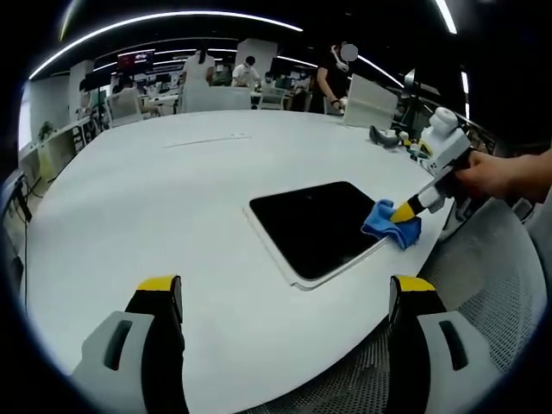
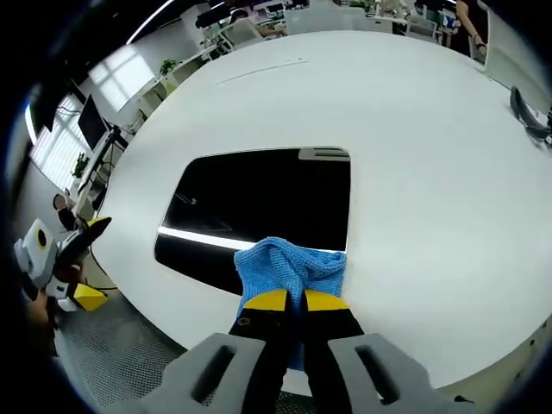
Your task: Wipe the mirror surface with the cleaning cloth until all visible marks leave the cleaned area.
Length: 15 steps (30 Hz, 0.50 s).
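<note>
Yellow-tipped and spread wide with nothing between them, the left gripper (image 1: 285, 293) jaws rise at six o'clock in the left gripper view, hanging over the white table (image 1: 172, 198). Beyond them, toward two o'clock, lies the mirror (image 1: 319, 226), dark glass in a white frame, with the right gripper (image 1: 405, 210) pressing the blue cleaning cloth (image 1: 390, 224) onto its three o'clock edge. Over to the right gripper view: the right gripper (image 2: 296, 300) is clamped tight on the cleaning cloth (image 2: 289, 267) at six o'clock, the cloth sitting on the mirror's (image 2: 259, 203) near edge. Unwiped glass stretches away toward twelve and ten o'clock, long axis running nine to three, so the right gripper is clearly the nearer tool.
</note>
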Tool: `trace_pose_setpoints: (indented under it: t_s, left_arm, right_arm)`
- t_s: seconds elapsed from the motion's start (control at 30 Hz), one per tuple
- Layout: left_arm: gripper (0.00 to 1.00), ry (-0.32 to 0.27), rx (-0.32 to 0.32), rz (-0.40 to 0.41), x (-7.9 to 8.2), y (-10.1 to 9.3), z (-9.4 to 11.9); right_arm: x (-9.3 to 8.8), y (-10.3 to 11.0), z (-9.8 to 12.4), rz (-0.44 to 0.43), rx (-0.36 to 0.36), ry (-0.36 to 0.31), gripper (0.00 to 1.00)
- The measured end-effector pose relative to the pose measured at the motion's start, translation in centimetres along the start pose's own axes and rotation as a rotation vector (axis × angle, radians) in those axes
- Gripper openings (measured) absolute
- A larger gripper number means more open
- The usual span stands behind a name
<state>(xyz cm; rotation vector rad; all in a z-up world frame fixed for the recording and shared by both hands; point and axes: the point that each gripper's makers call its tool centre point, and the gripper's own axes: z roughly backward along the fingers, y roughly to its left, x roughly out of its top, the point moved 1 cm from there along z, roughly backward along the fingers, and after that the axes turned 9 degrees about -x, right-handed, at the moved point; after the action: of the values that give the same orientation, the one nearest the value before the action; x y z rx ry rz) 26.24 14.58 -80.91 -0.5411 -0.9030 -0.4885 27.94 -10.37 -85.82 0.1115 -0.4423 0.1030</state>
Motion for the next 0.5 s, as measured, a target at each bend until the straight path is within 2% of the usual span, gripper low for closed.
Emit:
trace_pose_setpoints:
  t_s: [0.27, 0.5]
  left_arm:
    - [0.99, -0.003, -0.001, 0.000, 0.0, 0.0, 0.0]
    - [0.99, -0.013, 0.004, 0.005, 0.2, 0.1, 0.1]
  right_arm:
    - [-0.1, -1.5, 0.1, -0.034, -0.013, 0.006, 0.00]
    - [-0.1, -1.8, 0.2, -0.042, -0.019, 0.005, 0.00]
